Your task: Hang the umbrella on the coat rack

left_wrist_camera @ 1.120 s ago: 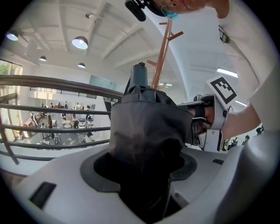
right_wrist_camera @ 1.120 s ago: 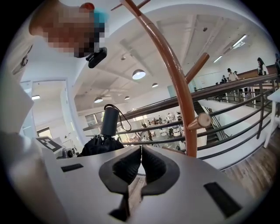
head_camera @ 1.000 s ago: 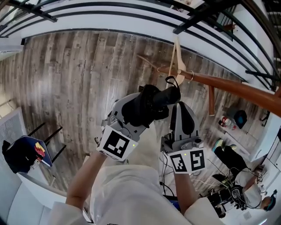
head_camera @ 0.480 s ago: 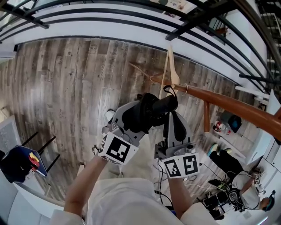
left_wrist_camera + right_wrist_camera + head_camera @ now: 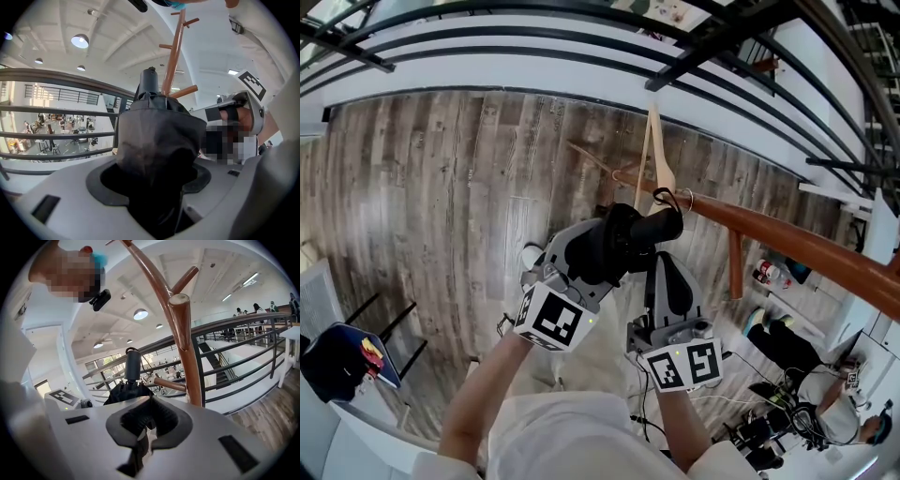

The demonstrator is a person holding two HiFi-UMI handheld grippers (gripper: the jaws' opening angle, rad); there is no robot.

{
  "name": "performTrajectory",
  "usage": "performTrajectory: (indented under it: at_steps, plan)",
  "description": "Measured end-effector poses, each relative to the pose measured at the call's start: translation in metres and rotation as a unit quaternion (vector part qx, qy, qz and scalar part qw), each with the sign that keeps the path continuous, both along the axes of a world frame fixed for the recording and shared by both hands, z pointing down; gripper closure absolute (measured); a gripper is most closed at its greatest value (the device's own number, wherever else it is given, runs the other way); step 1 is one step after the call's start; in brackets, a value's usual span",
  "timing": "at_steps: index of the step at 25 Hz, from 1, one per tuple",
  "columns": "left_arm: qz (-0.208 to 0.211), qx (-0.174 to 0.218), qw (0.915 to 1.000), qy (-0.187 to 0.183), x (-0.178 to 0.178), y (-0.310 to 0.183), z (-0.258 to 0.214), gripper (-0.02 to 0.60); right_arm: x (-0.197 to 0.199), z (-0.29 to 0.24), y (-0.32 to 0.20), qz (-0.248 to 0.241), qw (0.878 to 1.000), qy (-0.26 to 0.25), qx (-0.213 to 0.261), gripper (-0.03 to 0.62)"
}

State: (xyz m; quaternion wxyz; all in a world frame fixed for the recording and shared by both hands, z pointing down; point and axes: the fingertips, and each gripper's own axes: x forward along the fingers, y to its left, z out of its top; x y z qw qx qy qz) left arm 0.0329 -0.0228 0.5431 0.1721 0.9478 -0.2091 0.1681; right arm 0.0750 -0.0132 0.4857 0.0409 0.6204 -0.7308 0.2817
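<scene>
Now nearer the coat rack (image 5: 787, 239), left tool (image 5: 602, 249) grips the umbrella (image 5: 633, 234); right tool (image 5: 147, 426) clenched empty

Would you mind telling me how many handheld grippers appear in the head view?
2. The left gripper is near the centre, clamped on the black umbrella. The right gripper is just right of it and slightly lower, holding nothing. None seems hidden.
</scene>
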Motion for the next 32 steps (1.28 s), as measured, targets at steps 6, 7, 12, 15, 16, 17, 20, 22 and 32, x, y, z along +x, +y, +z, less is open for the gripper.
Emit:
performTrajectory:
  at_steps: [6, 7, 12, 15, 16, 17, 20, 22, 32]
  plan:
    - [0.013, -0.006, 0.9999, -0.008, 0.003, 0.004, 0.013, 0.294, 0.006, 0.008, -0.001, 0.009, 1.000, -0.007, -0.007, 0.559]
    - [0.015, -0.007, 0.9998, -0.010, 0.003, 0.006, 0.015, 0.293, 0.007, 0.009, 0.000, 0.009, 1.000, -0.007, -0.008, 0.559]
    - [0.021, -0.024, 0.9994, -0.015, 0.003, 0.016, 0.027, 0.295, 0.012, 0.011, 0.002, 0.014, 1.000, -0.005, -0.010, 0.560]
    - [0.026, -0.032, 0.9990, -0.019, 0.002, 0.022, 0.035, 0.295, 0.015, 0.012, 0.003, 0.016, 1.000, -0.004, -0.013, 0.559]
    - [0.030, -0.032, 0.9988, -0.023, 0.003, 0.024, 0.038, 0.294, 0.016, 0.013, 0.003, 0.016, 1.000, -0.004, -0.014, 0.559]
    - [0.034, -0.033, 0.9985, -0.027, 0.003, 0.027, 0.040, 0.293, 0.017, 0.014, 0.003, 0.016, 1.000, -0.004, -0.015, 0.559]
    - [0.043, -0.039, 0.9977, -0.034, 0.003, 0.034, 0.047, 0.294, 0.018, 0.016, 0.003, 0.017, 1.000, -0.004, -0.019, 0.559]
    - [0.042, -0.045, 0.9975, -0.034, 0.002, 0.036, 0.050, 0.294, 0.019, 0.016, 0.003, 0.019, 1.000, -0.006, -0.019, 0.560]
    - [0.061, -0.055, 0.9949, -0.059, 0.001, 0.049, 0.075, 0.293, 0.021, 0.020, 0.005, 0.023, 0.999, -0.006, -0.022, 0.559]
